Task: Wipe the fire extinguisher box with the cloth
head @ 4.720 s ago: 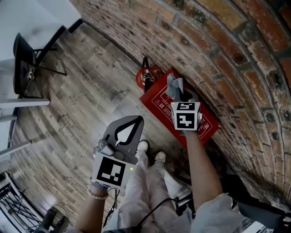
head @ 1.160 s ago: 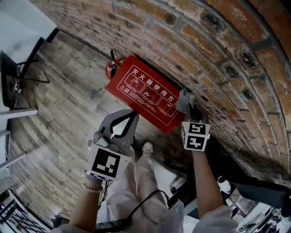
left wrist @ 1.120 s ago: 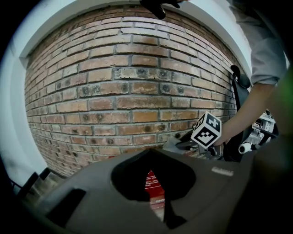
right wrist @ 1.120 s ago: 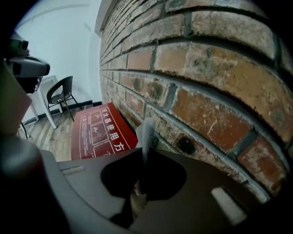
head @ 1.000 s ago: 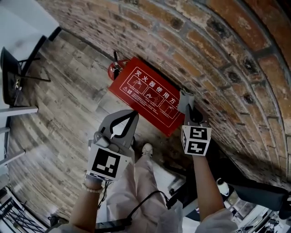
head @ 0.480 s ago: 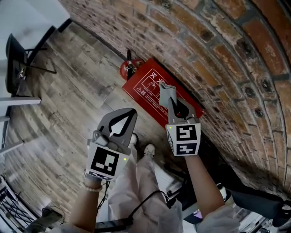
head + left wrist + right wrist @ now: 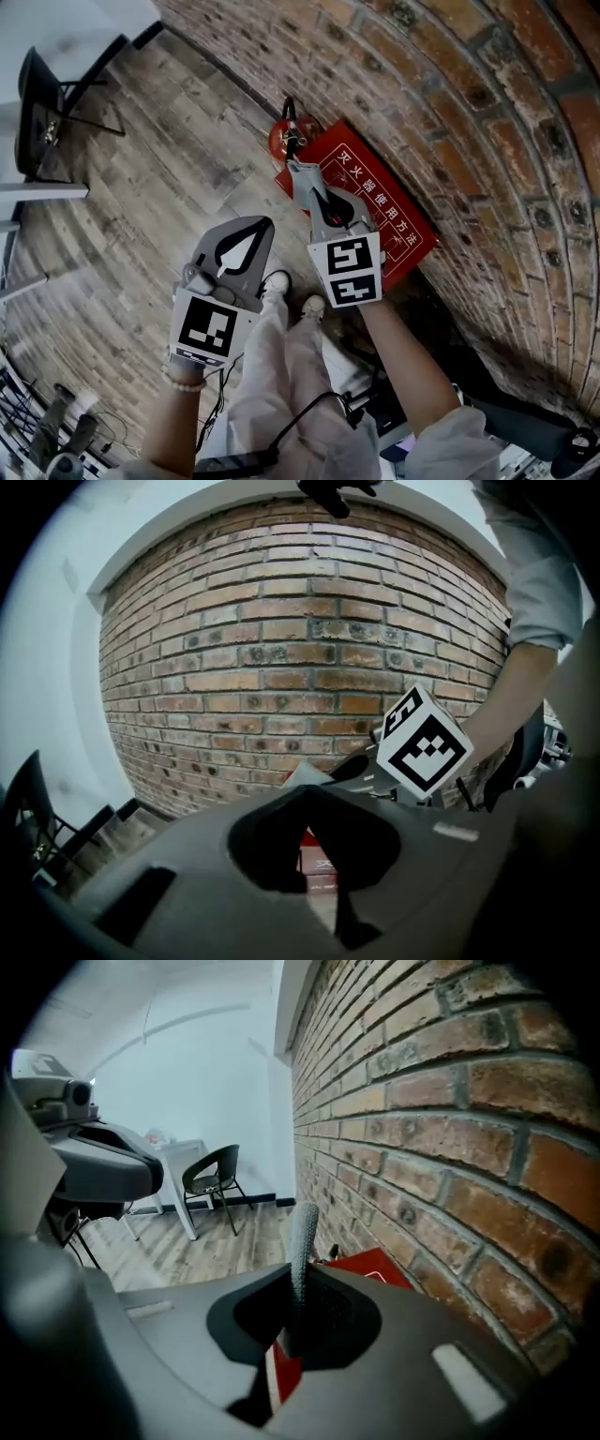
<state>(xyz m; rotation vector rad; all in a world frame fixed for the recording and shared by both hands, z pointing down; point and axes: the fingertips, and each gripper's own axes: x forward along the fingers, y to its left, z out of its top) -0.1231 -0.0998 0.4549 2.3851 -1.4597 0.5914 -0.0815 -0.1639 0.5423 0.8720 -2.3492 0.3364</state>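
Swung across from the right end of the fire extinguisher box [image 7: 398, 225] to its left end in about a second, cloth [image 7: 302, 176] and all, and now sitting up near the fire extinguisher [image 7: 286, 141].

Going left to right: nothing doing with the left gripper [image 7: 261, 227], just hanging over the wood floor [image 7: 159, 159] well short of the box. Fingers shut tip to tip with nothing in them, only a sliver of red showing through the gap in the left gripper view.

Next over, the right gripper [image 7: 317, 199], fingers clamped on the bottom end of the grey cloth [image 7: 300, 1237], with the rest poking straight out past the tips as a folded strip. Can't tell if it's actually pressing on the red panel or just hovering over it.

Then the box itself, parked on the floor at the foot of the brick wall [image 7: 459, 112].

Handling-wise, guessing the cloth is light, soft and a bit nubbly, so no slipping out. Best pinched low like this to leave a long free flap for wiping. Box looks rigid and smooth, probably slick under the cloth, so should take firm pressure.
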